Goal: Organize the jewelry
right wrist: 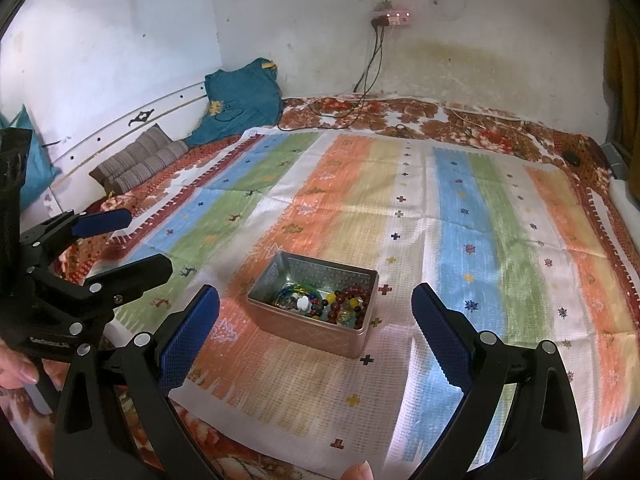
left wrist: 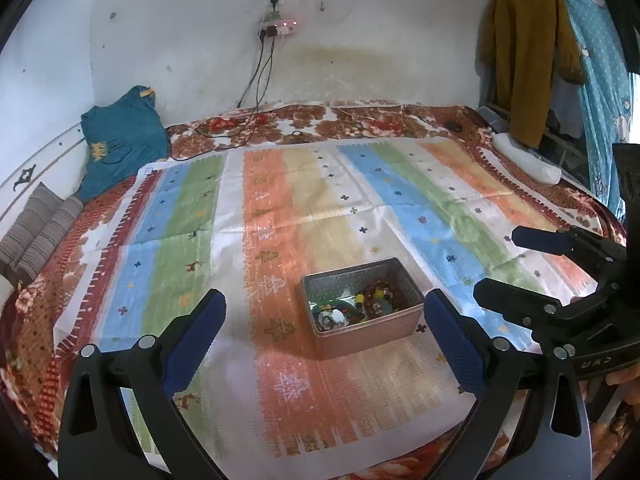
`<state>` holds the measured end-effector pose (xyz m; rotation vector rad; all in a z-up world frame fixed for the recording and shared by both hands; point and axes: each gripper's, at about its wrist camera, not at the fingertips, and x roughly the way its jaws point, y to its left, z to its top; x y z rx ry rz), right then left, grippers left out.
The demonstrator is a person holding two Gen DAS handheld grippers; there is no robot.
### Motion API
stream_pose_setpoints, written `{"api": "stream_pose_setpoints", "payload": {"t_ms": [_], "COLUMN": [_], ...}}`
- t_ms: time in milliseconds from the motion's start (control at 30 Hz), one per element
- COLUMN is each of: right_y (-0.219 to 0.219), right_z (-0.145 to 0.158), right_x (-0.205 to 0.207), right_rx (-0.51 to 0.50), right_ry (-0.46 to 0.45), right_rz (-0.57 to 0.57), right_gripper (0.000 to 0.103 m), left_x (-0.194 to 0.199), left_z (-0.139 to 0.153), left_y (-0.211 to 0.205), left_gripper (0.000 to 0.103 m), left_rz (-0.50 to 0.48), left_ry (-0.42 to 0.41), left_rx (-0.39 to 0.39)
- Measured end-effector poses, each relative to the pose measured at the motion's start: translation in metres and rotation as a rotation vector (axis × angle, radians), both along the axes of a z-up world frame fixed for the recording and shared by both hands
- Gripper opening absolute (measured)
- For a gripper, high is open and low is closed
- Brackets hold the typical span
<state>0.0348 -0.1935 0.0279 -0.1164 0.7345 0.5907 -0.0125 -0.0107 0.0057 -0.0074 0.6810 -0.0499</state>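
A small rectangular metal tin (left wrist: 362, 334) (right wrist: 308, 330) stands open on a striped cloth (left wrist: 280, 208) (right wrist: 460, 220) spread over a bed. Inside lie beaded bracelets (left wrist: 378, 298) (right wrist: 348, 304) in brown, yellow, green and blue, plus small white pieces. My left gripper (left wrist: 324, 304) hovers open just short of the tin, with nothing between its blue pads. My right gripper (right wrist: 316, 300) is open too and frames the tin from the near side. Each gripper shows in the other's view: the right gripper (left wrist: 504, 264) and the left gripper (right wrist: 140, 240), both with jaws apart.
A floral bedspread (left wrist: 360, 120) lies under the cloth. A teal garment (left wrist: 120, 136) and striped cushions (left wrist: 36, 228) sit at the far left. Cables (left wrist: 260, 92) hang from a wall socket onto the bed. Clothes (left wrist: 528, 52) hang at the right. A fingertip (right wrist: 358, 471) shows at the bottom edge.
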Motion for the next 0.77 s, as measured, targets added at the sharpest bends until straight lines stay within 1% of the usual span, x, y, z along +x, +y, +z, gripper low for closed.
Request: {"api": "stream_pose_setpoints", "payload": {"t_ms": [167, 600, 700, 767], "right_y": [0.0000, -0.0022, -0.0018, -0.0030], "right_z": [0.0022, 0.0066, 0.0073, 0.0072], "right_x": [-0.0009, -0.0015, -0.0040, -0.0046], "right_rx": [0.011, 0.036, 0.038, 0.037], "right_ry": [-0.002, 0.000, -0.009, -0.014], "right_rz": [-0.001, -0.014, -0.014, -0.015], "right_gripper": [0.098, 0.098, 0.098, 0.098], "left_x": [-0.0009, 0.0006, 0.0002, -0.0002], "left_z": [0.0013, 0.0032, 0.0051, 0.0052], "left_y": [-0.0002, 0.0027, 0.0032, 0.0021], "left_gripper": [0.097, 0.097, 0.097, 0.097], "left_rz": [0.005, 0.004, 0.002, 0.002], "left_ry": [-0.008, -0.007, -0.016, -0.017], "left_rx": [0.004, -0.028, -0.054, -0.057]}}
